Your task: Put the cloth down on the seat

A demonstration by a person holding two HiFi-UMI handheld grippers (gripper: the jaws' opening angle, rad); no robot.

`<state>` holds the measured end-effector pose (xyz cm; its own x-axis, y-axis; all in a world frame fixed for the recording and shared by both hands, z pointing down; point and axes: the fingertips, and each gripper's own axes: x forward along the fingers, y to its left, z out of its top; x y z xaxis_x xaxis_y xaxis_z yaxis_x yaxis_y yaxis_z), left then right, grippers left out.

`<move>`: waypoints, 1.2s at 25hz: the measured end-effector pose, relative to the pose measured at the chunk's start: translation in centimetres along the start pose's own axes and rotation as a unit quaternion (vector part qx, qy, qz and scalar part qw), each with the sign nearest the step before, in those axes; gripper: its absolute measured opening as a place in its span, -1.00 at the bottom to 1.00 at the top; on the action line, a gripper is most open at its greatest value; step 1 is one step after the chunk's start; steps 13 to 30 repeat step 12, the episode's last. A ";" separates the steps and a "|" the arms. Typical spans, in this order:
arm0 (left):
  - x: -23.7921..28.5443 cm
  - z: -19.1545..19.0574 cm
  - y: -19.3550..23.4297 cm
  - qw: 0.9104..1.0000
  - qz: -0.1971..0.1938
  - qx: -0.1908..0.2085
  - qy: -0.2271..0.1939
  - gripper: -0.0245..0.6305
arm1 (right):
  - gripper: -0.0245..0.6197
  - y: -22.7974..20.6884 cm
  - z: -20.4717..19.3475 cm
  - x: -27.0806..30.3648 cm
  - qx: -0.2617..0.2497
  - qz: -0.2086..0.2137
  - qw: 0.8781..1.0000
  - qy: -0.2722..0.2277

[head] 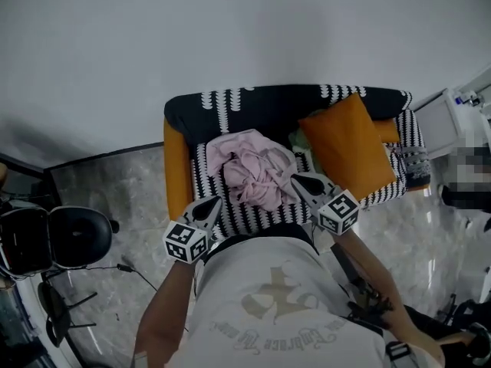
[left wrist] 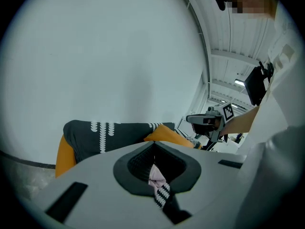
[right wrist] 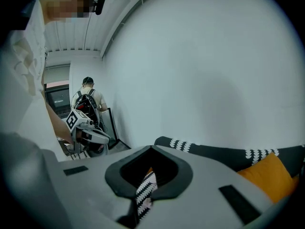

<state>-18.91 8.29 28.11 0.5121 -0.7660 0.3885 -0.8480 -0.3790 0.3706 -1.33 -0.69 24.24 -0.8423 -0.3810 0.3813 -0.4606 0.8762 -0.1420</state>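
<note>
While the pink cloth (head: 249, 171) lies crumpled on the armchair's (head: 261, 106) striped seat (head: 253, 217), both grippers hang just off the armchair's front edge, pointing slightly downward toward its backrest. The left gripper (head: 211, 203) has its jaws pressed together with nothing between them, its tip over bare striped fabric just clear of the cloth's near-left edge. The right gripper (head: 301, 181) is likewise fully closed and empty, its tip close beside the cloth's right edge; whether it touches is unclear.

The cloth fills the seat's middle. A strip of seat shows between it and the armchair's orange left arm (head: 176, 167), and another along the front. On the armchair's right half an orange cushion (head: 349, 148) leans, just beside the cloth. Left of the armchair the marble floor (head: 115, 182) lies open, with a black office chair (head: 73, 236) well apart.
</note>
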 end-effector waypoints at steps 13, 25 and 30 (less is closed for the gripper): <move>0.1 -0.4 -1.9 1.000 -0.018 0.006 0.001 -0.89 | -0.88 0.2 -1.0 -2.6 0.004 -0.027 1.000 0.003; 0.1 -0.4 -1.9 1.000 -0.018 0.006 0.001 -0.89 | -0.88 0.2 -1.0 -2.6 0.004 -0.027 1.000 0.003; 0.1 -0.4 -1.9 1.000 -0.018 0.006 0.001 -0.89 | -0.88 0.2 -1.0 -2.6 0.004 -0.027 1.000 0.003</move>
